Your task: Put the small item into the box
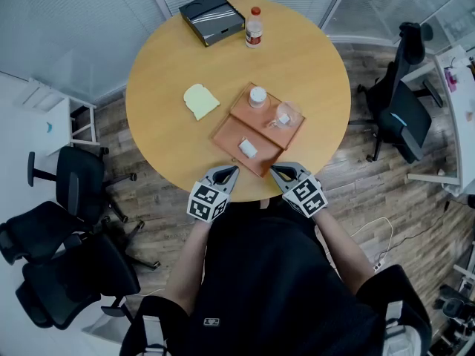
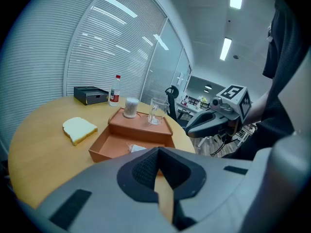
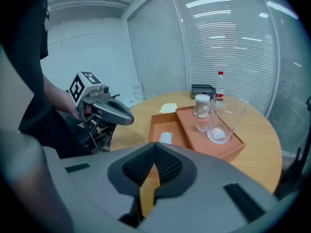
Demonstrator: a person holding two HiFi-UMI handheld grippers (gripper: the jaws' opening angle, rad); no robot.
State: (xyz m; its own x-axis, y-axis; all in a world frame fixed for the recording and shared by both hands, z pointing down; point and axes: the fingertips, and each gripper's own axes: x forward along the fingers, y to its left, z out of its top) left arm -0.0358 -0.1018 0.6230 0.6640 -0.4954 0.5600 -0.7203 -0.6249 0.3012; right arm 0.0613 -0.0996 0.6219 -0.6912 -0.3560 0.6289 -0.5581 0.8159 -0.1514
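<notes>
Right gripper (image 3: 154,148), jaws closed together on nothing, points across a round wooden worktop (image 3: 265,152). Just past the tips, an open orange box (image 3: 158,126) holds a small white item (image 3: 166,138). A second orange tray (image 3: 229,152) touches the box at three o'clock and carries a clear glass (image 3: 227,116) and a white-capped jar (image 3: 201,101). A pale slice (image 3: 168,108) lies at the box's twelve o'clock, a red-capped bottle (image 3: 220,89) and a dark case (image 3: 202,90) at two. The left gripper (image 3: 127,119) hangs at nine o'clock.
</notes>
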